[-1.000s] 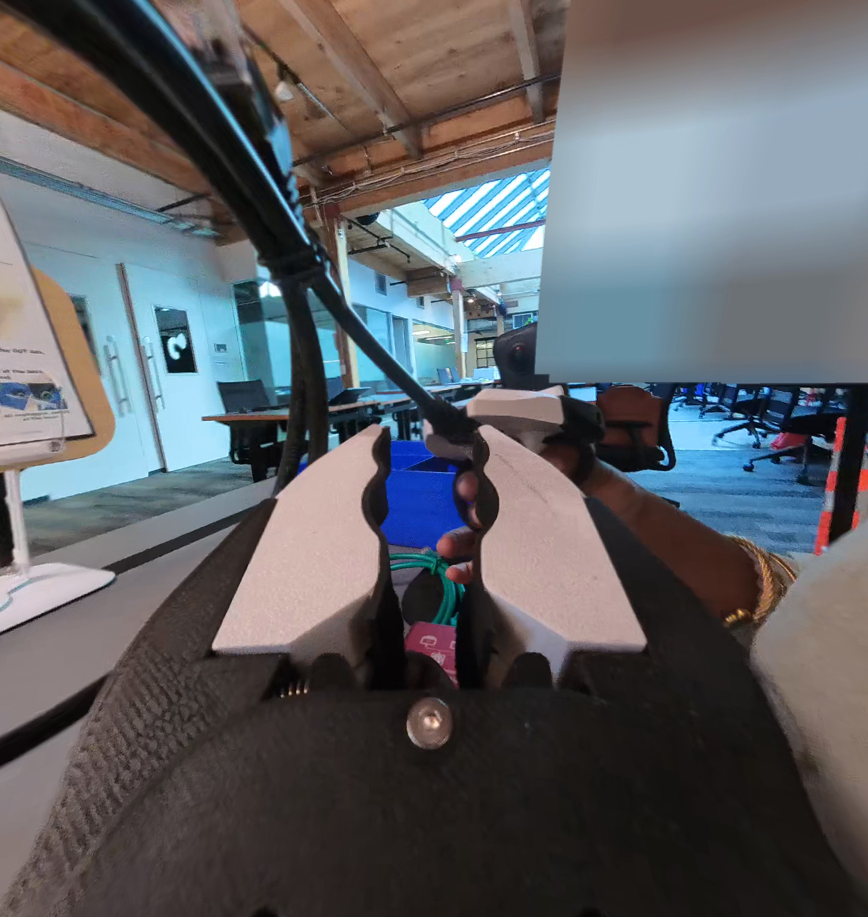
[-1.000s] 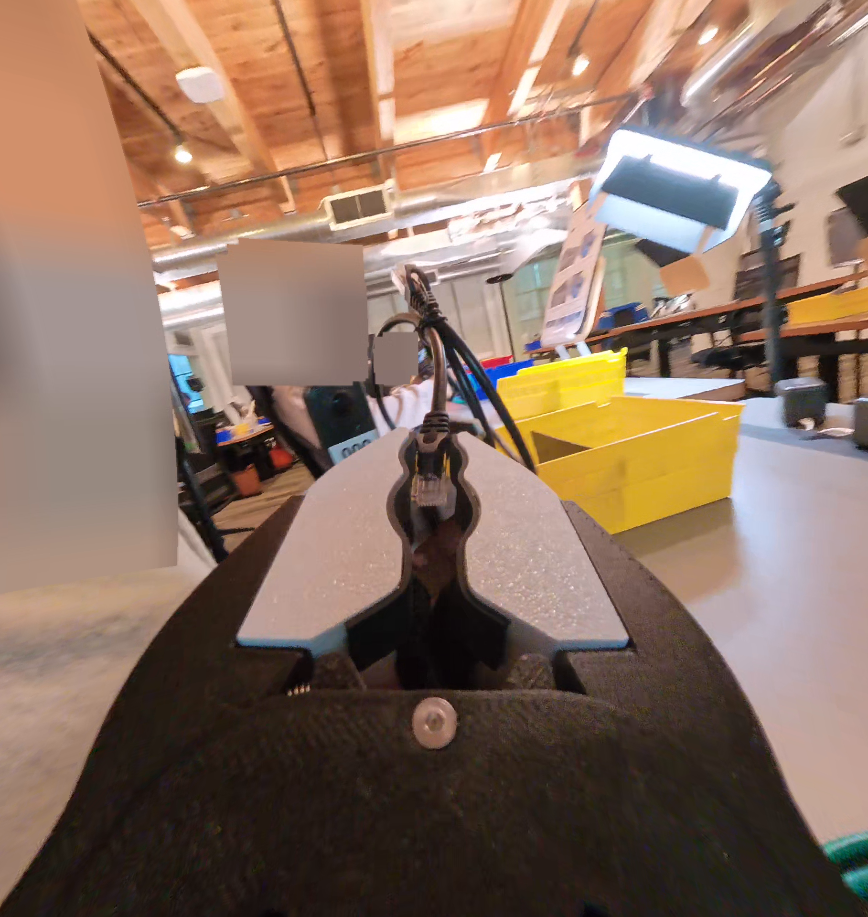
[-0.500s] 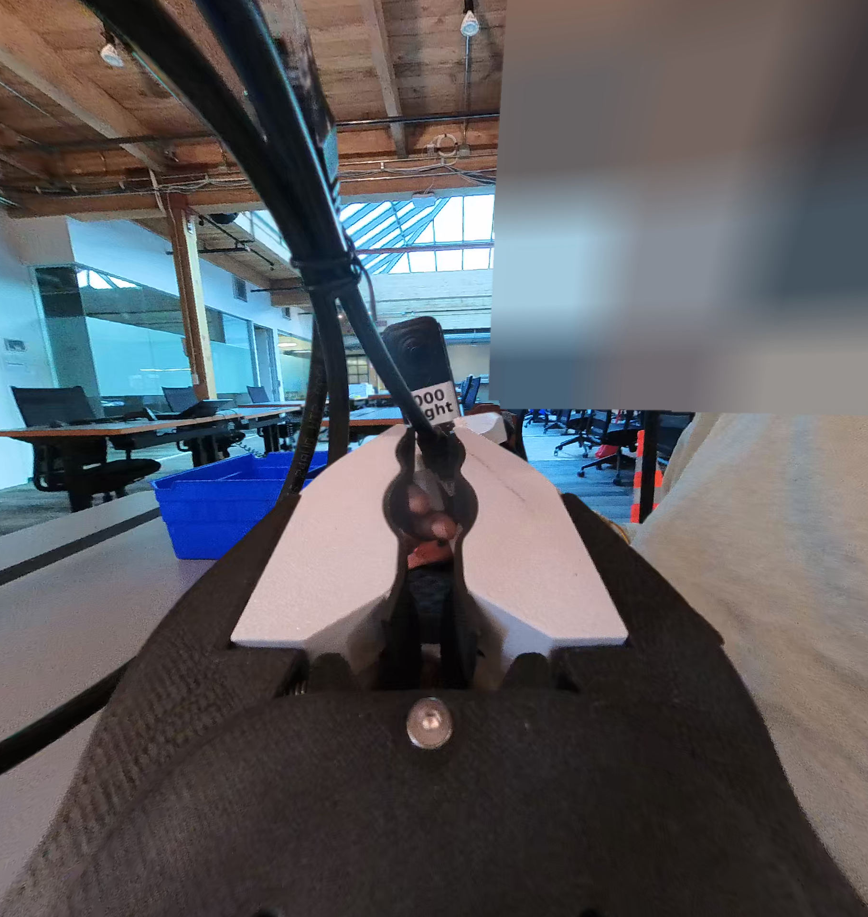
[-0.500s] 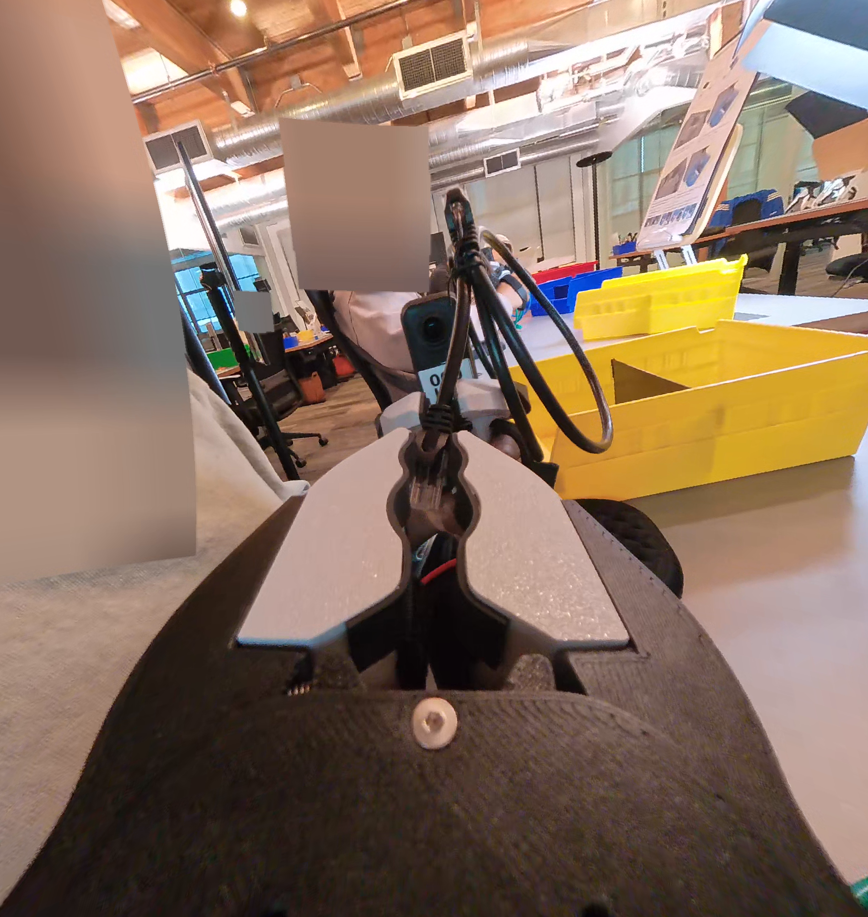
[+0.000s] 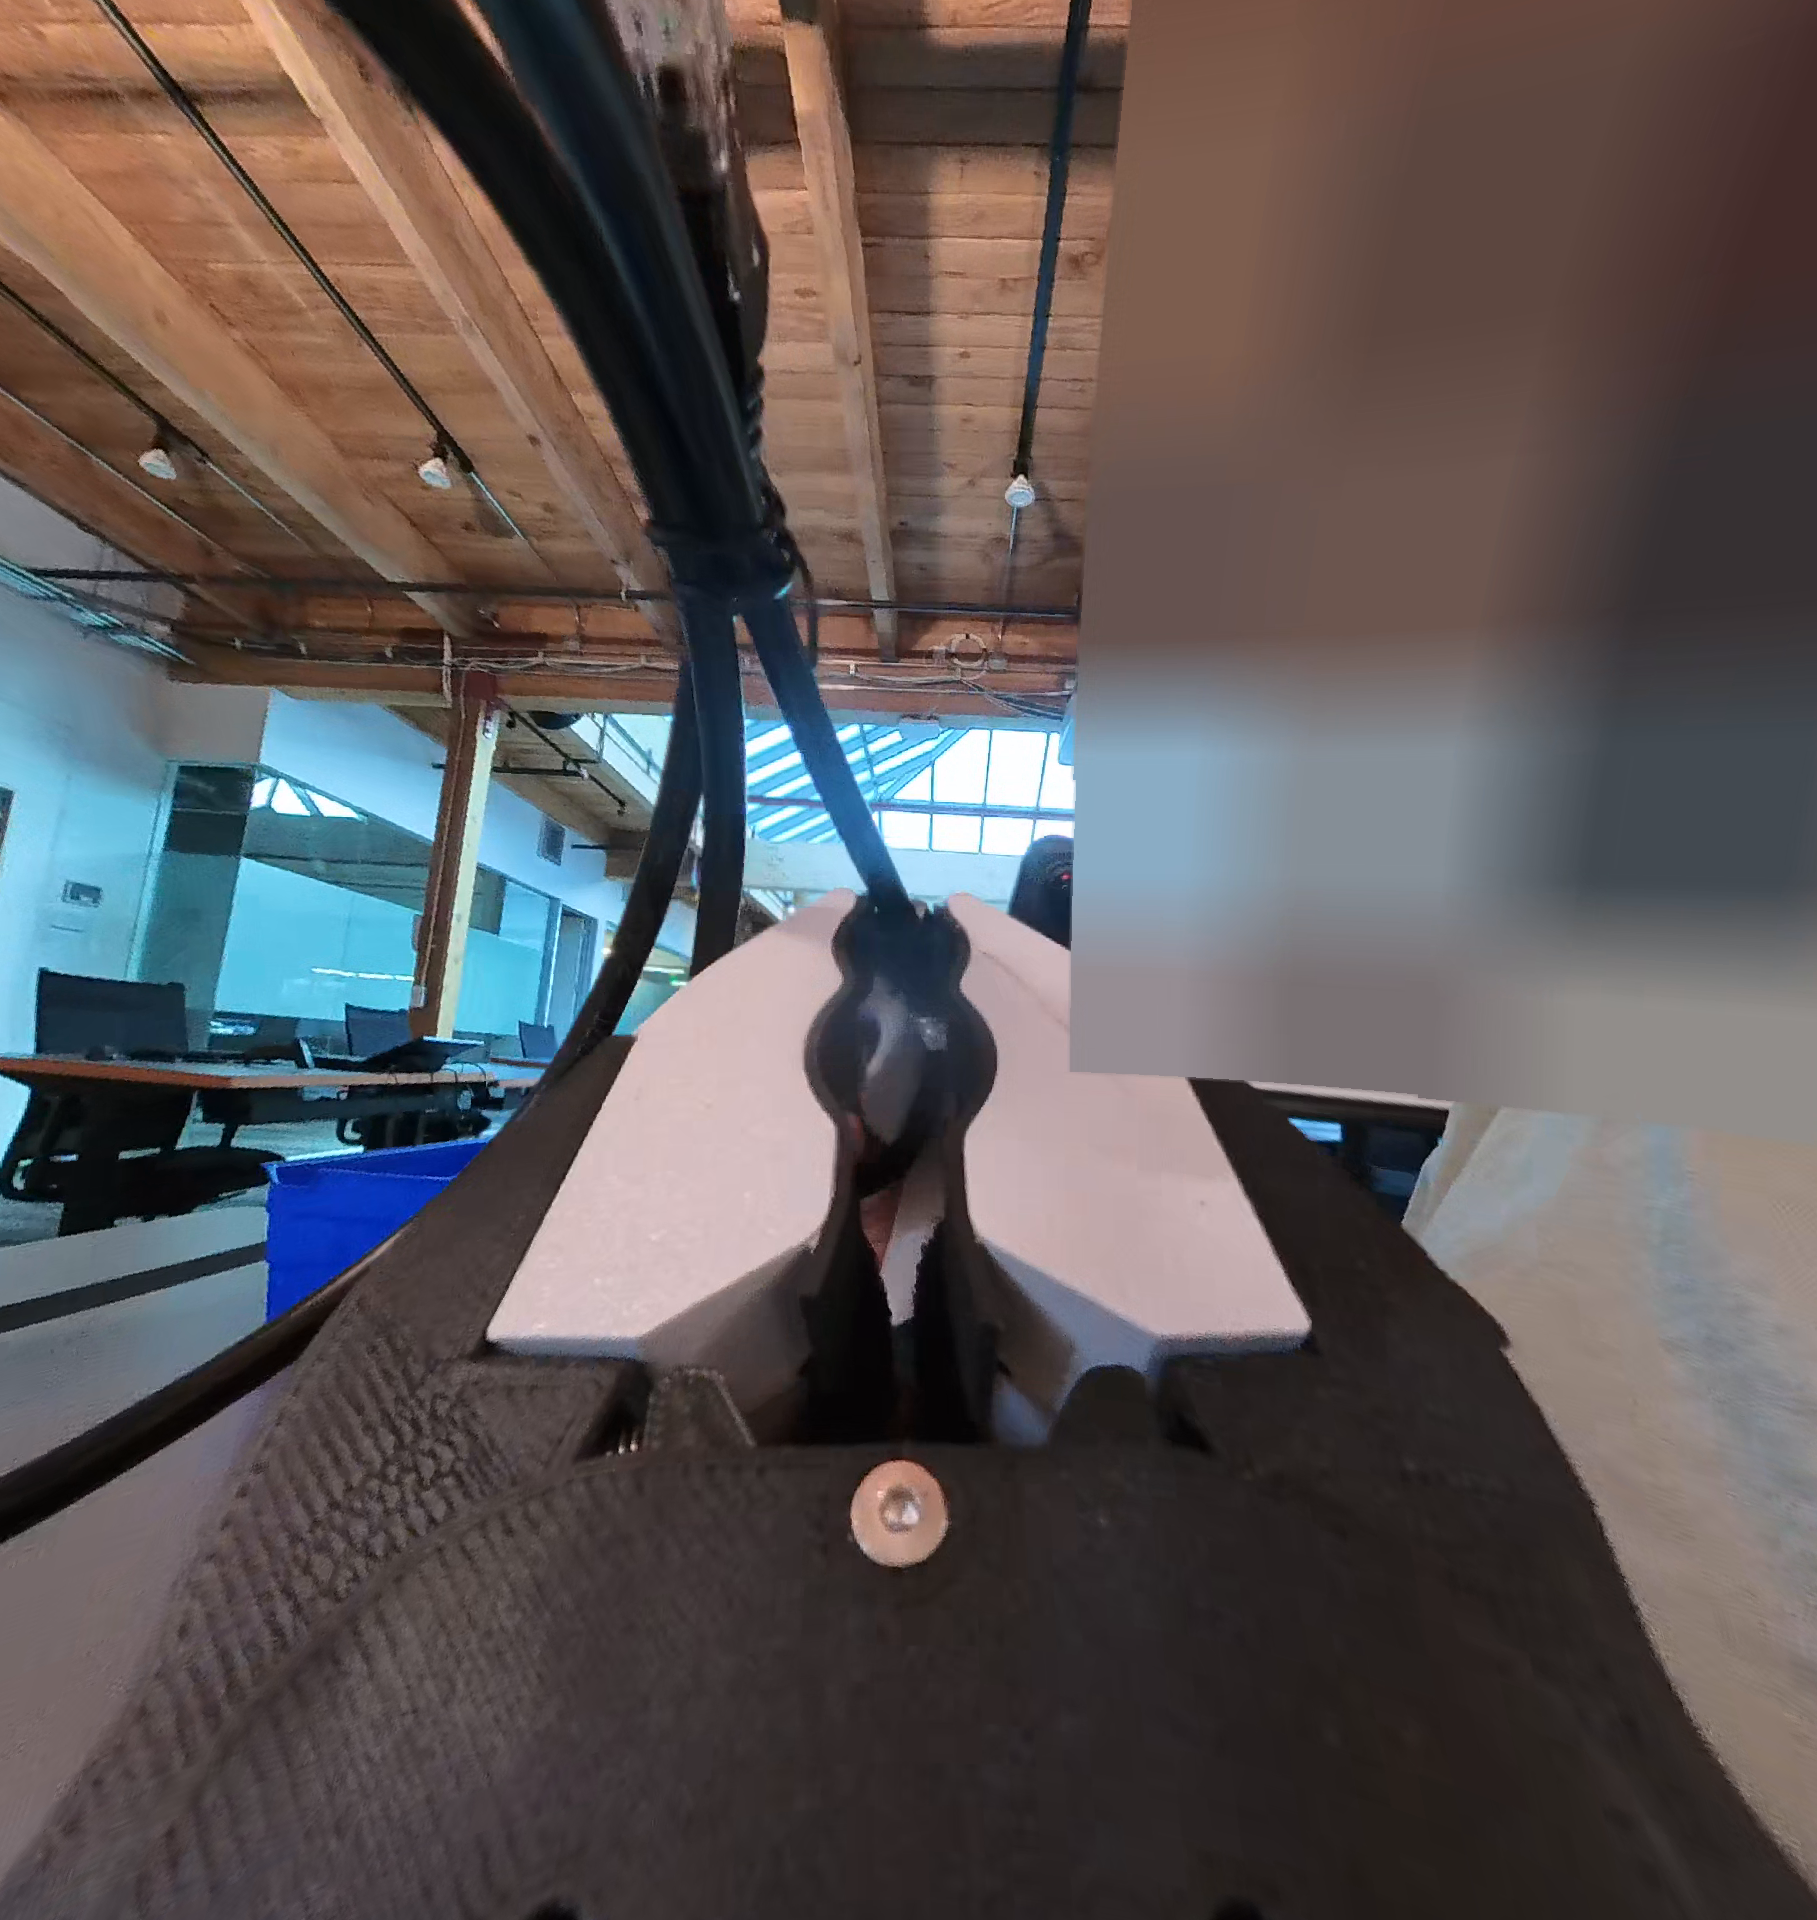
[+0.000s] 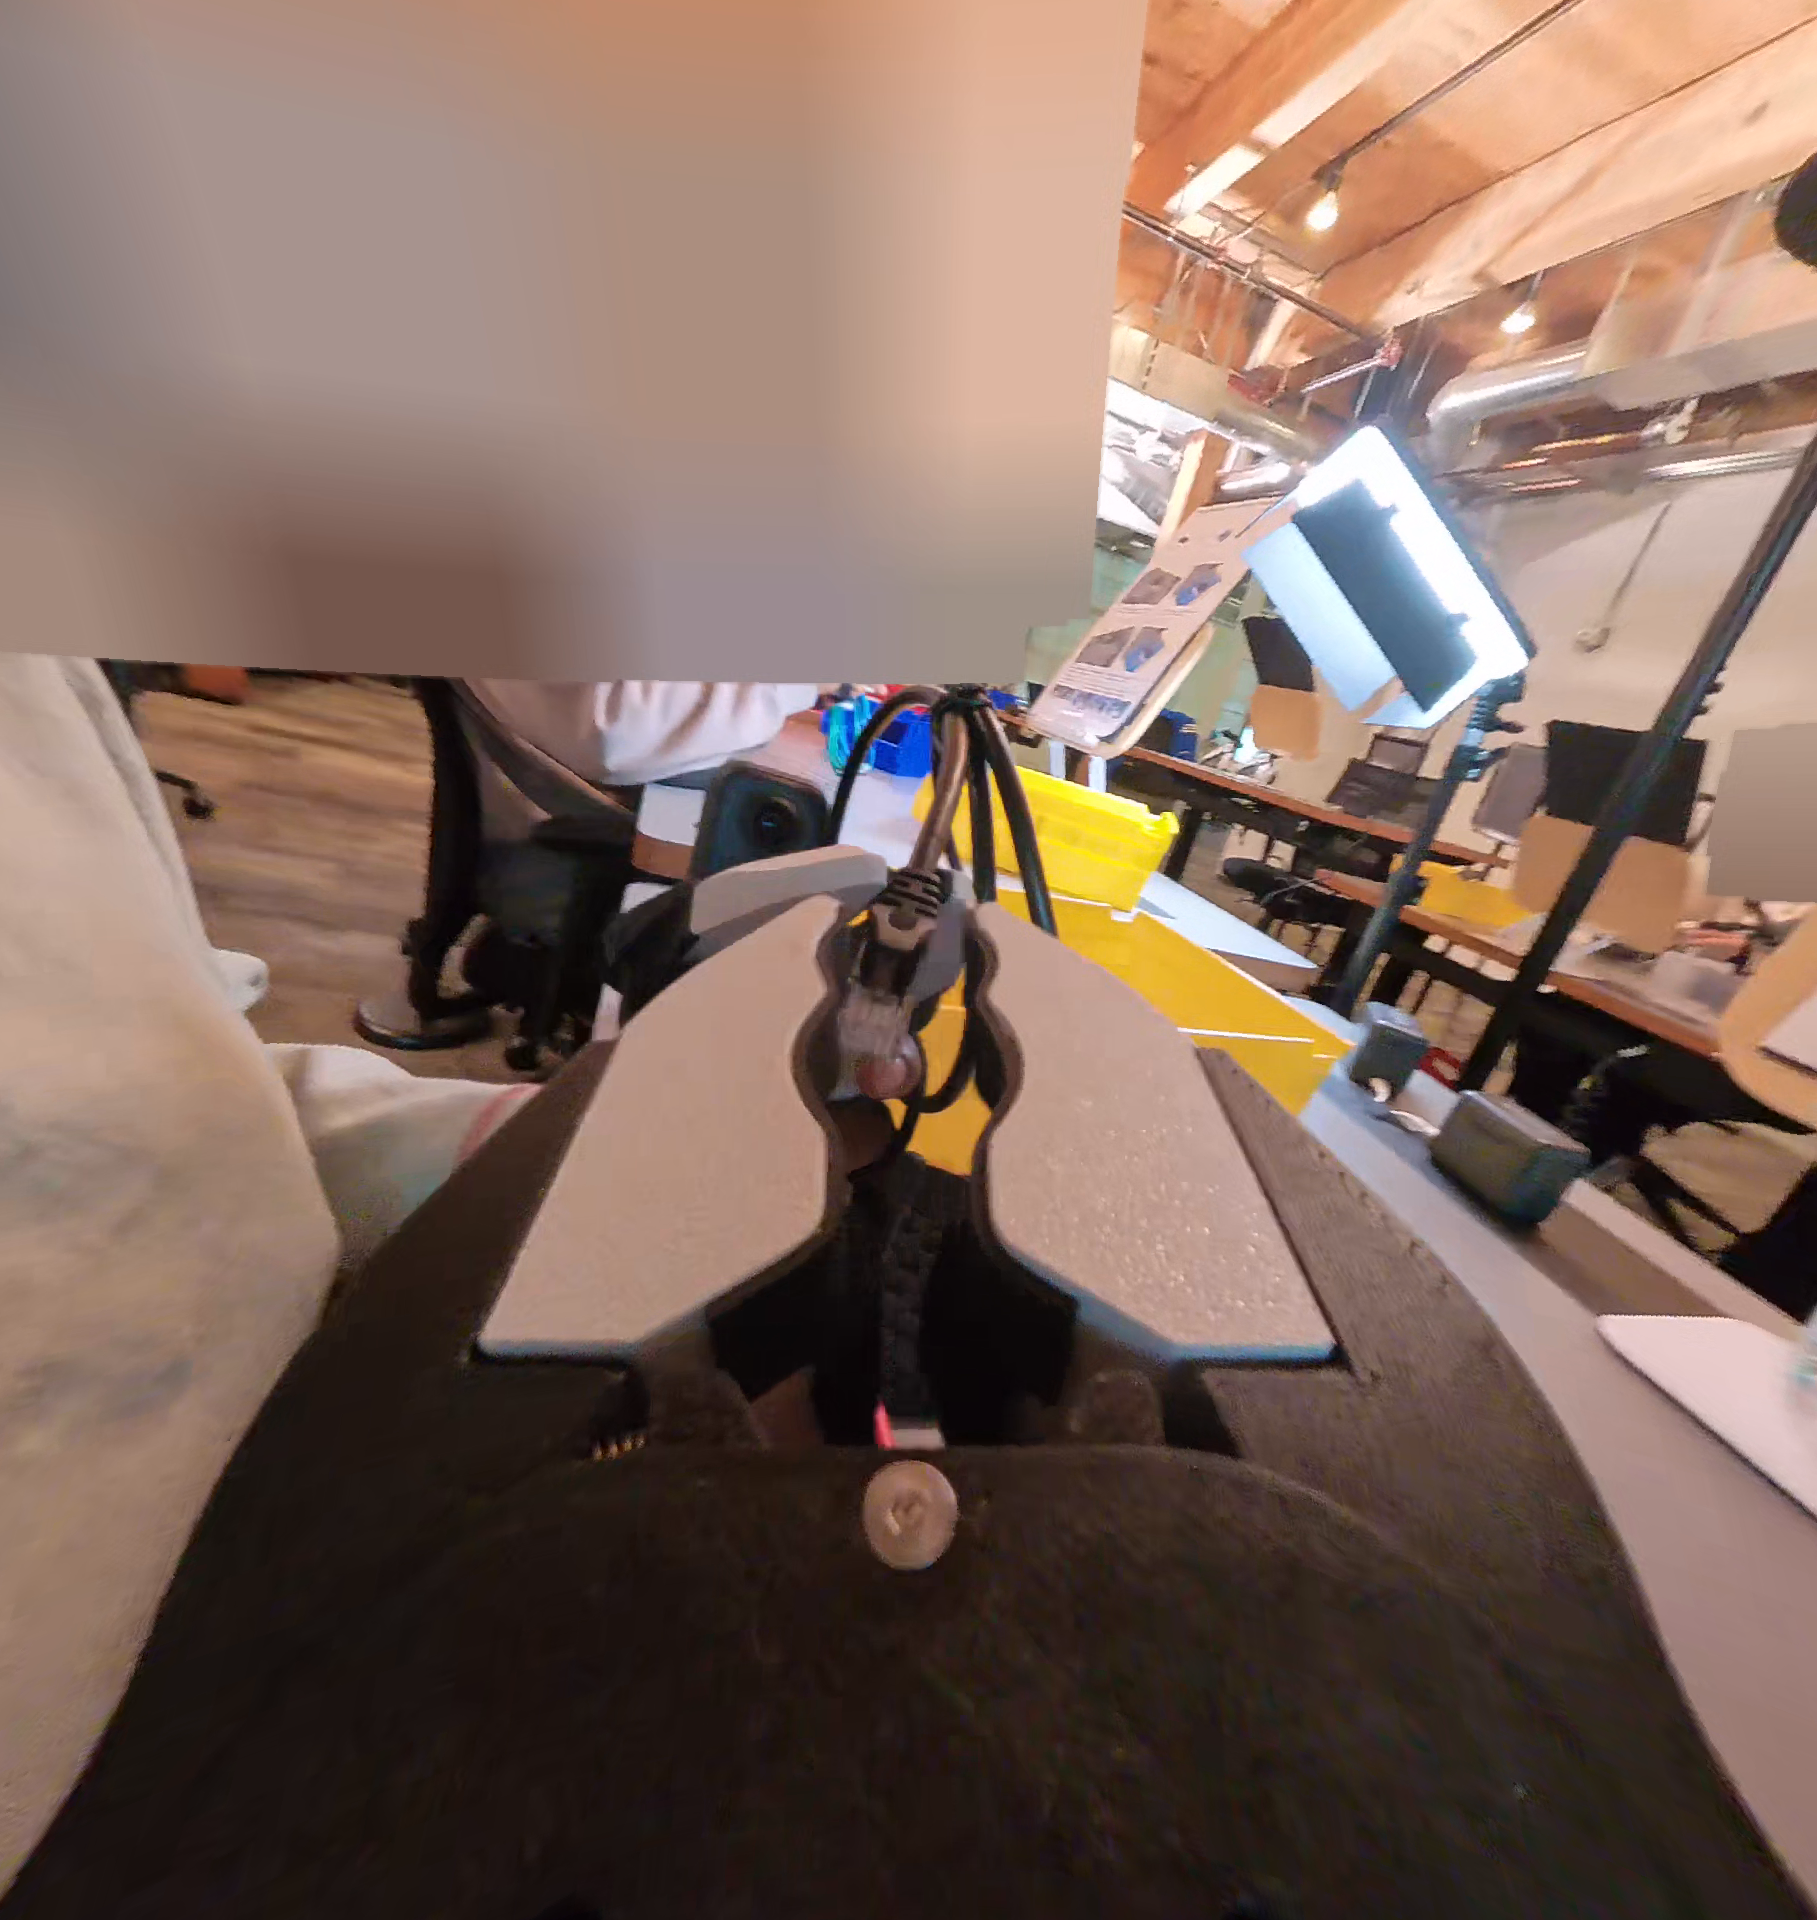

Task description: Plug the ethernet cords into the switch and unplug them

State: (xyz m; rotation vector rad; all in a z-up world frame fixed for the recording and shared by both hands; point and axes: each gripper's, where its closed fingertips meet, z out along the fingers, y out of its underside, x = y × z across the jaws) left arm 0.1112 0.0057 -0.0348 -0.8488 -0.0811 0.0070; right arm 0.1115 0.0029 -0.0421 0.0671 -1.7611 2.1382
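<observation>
A black ethernet cord, coiled and tied into a bundle (image 5: 727,561), hangs between my two grippers. My left gripper (image 5: 899,914) is shut on one end of the cord, which rises from its fingertips toward the ceiling. My right gripper (image 6: 904,914) is shut on the other end, with the clear plug (image 6: 871,1023) and black boot (image 6: 909,902) between its fingers. The left gripper's grey finger (image 6: 779,883) and camera (image 6: 769,821) show just beyond the right one. I cannot pick out the switch for certain in either view.
A person's cream garment (image 5: 1662,1455) fills the right of the left wrist view and the left of the right wrist view (image 6: 104,1143). A blue bin (image 5: 364,1216), yellow bins (image 6: 1070,831), a small grey box (image 6: 1506,1153), a white sign base (image 6: 1735,1392) and a light panel (image 6: 1382,603) stand around the grey table (image 6: 1766,1621). Less than 4 cm separates the two grippers' tips.
My left gripper went from open to shut on the cord's end. Both grippers turned, the left tilting up toward the ceiling. The right kept its hold on the plug.
</observation>
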